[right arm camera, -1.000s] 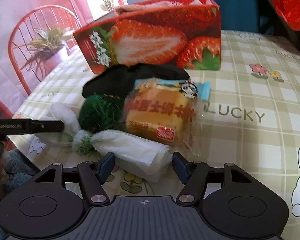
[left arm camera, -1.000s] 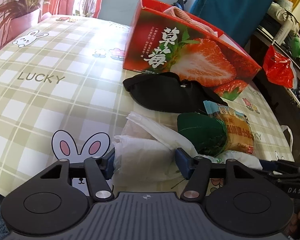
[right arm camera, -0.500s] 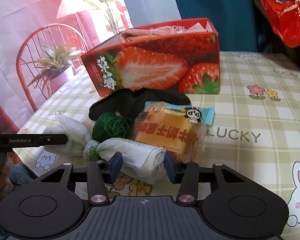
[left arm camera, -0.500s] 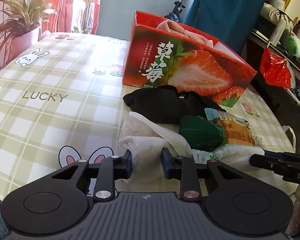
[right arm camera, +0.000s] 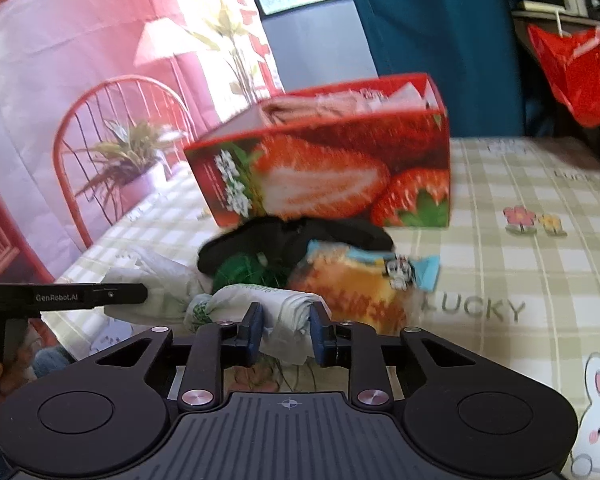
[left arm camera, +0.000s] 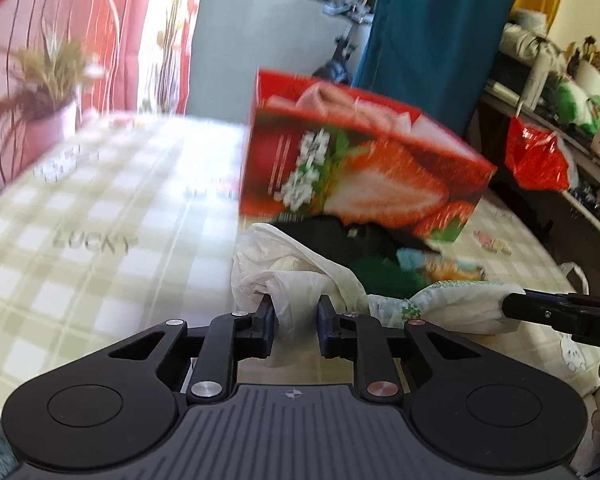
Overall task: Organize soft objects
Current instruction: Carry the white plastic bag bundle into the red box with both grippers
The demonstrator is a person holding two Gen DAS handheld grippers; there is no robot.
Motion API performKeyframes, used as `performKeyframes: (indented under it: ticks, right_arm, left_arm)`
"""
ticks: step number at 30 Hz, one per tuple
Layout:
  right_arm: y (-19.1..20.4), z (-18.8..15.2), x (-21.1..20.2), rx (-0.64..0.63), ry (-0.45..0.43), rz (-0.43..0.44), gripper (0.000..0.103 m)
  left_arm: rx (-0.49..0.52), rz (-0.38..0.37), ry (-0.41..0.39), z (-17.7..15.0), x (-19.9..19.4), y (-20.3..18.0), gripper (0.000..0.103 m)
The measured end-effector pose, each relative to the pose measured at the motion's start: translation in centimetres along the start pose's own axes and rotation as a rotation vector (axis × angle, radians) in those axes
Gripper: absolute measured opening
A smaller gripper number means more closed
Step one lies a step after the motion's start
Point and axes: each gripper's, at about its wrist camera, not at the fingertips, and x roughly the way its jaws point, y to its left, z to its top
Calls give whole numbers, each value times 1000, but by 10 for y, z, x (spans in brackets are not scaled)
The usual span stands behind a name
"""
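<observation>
My left gripper (left arm camera: 296,316) is shut on a crumpled white plastic bag (left arm camera: 284,276), held a little above the checked tablecloth (left arm camera: 100,240). My right gripper (right arm camera: 286,326) is shut on a rolled white plastic bag with green print (right arm camera: 268,304); that roll also shows in the left wrist view (left arm camera: 452,304). Behind them lie a black cloth (right arm camera: 300,240), a green yarn-like ball (right arm camera: 240,270) and a packaged yellow cake (right arm camera: 352,288). The open red strawberry box (right arm camera: 324,176) stands behind the pile with pink fabric (right arm camera: 300,110) inside.
A potted plant (left arm camera: 48,92) and a red chair (right arm camera: 112,128) stand at the far left table edge. A red plastic bag (left arm camera: 536,160) hangs off to the right beside cluttered shelves. A teal curtain (right arm camera: 432,20) hangs behind the box.
Both grippers closed fully on their white bags and lifted them, tilting the views up. The pile behind stayed put.
</observation>
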Motion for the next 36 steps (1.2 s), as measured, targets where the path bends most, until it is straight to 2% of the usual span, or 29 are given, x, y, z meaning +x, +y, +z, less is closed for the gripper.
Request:
performKeyframes:
  ticks: [4,10,15,20,25,29,36]
  right_arm:
    - [-2,12,-6,3,-46,9,21]
    - [-10,43,-13,-2,-124,-6,21]
    - [-20,75,-14,-21,-187,-15,21]
    - [-33,105,-6,-32,-228,-32,21]
    - [-48,135,16,-42,-233,-58,21]
    - [-60,155,46,-34,-204,-67,21]
    - [-73,170,95,-45,-105,-97,21]
  left_arm:
    - [-3,-13,-61,13,-12,-5,22]
    - [62,-33,-143,45,-21,-23,21]
    - [74,-63,-185,82,-15,-30,21]
    - [129,-66,-213,118,2,-45,21]
    - [141,-63,-167,150,36,-49,21]
    - [152,-48,-95,166,67,-44,21]
    - [182,-31,42,181,111,-37,21]
